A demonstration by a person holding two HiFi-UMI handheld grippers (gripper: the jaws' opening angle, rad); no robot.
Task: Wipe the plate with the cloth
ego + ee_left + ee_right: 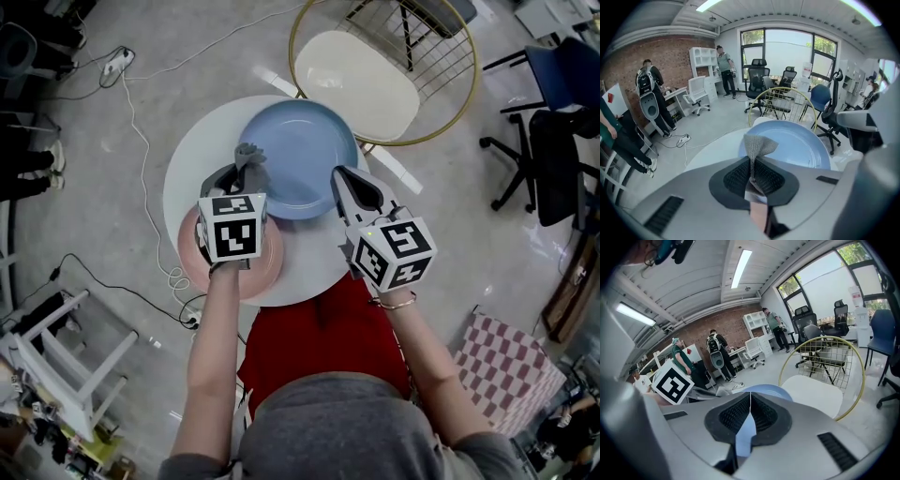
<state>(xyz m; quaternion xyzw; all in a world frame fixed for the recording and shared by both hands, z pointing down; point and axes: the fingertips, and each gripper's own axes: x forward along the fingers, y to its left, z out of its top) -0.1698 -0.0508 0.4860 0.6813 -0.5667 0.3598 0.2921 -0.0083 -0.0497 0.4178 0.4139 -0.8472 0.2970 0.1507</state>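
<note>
Under left gripper, pink plate; cloth clamped, blue plate ahead.

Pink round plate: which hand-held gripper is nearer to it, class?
Left. The left hand-held gripper, shut on the grey cloth, hangs over the round pink plate; the right hand-held gripper pinches the round blue plate at its right rim.

No words, brands or numbers can be read; the left cube and right cube bear only black-and-white square markers.
</note>
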